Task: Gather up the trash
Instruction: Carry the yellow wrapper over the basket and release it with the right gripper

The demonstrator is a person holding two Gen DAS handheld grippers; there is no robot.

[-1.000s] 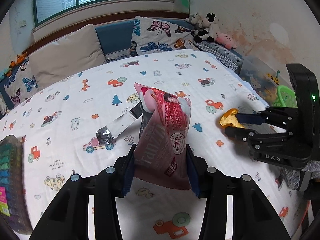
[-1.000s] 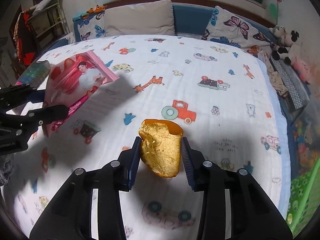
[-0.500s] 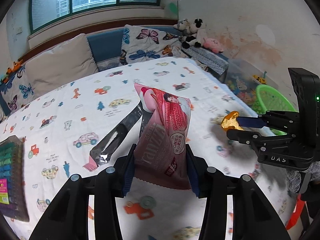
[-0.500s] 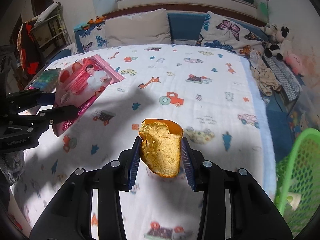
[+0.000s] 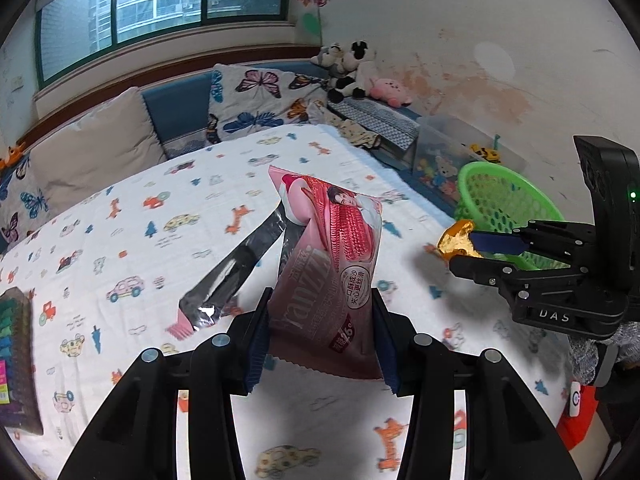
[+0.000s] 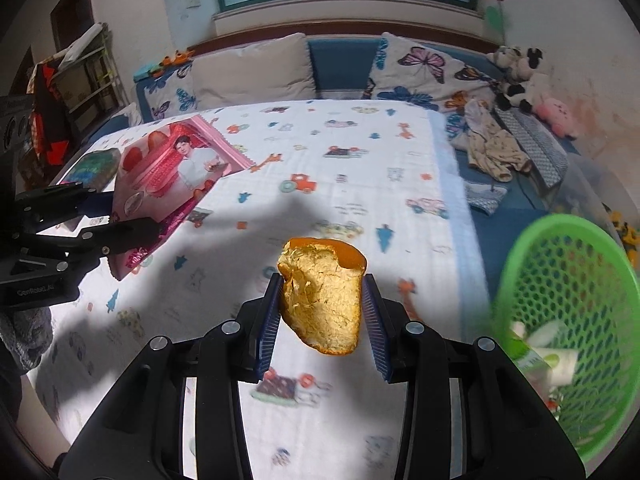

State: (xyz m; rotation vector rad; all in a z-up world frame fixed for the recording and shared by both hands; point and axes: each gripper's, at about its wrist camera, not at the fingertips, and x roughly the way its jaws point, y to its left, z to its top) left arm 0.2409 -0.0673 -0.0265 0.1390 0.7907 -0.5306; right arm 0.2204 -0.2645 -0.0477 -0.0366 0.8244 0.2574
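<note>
**Both claws loaded, held above the bed**

Gripping a pink snack wrapper (image 5: 326,280) in the left claw (image 5: 320,334), blue pads pressed against both of its sides, wrapper standing upright with a torn silvery strip (image 5: 232,276) trailing down to its left. Clamping a crumpled gold foil wrapper (image 6: 322,300) in the right claw (image 6: 322,320), jaws narrowed onto it, orange edge showing at the top. Hanging both pieces clear of the bed (image 6: 360,184) with its cartoon-print sheet, neither touching the fabric. Showing a green mesh basket (image 6: 560,320) off the bed's right edge, low beside it, already containing some pale packaging. Appearing in the left view too: the right claw, gold foil at its tips, just in front of the basket's rim. Lying at the bed's left edge, a dark colourful packet (image 5: 16,356).
</note>
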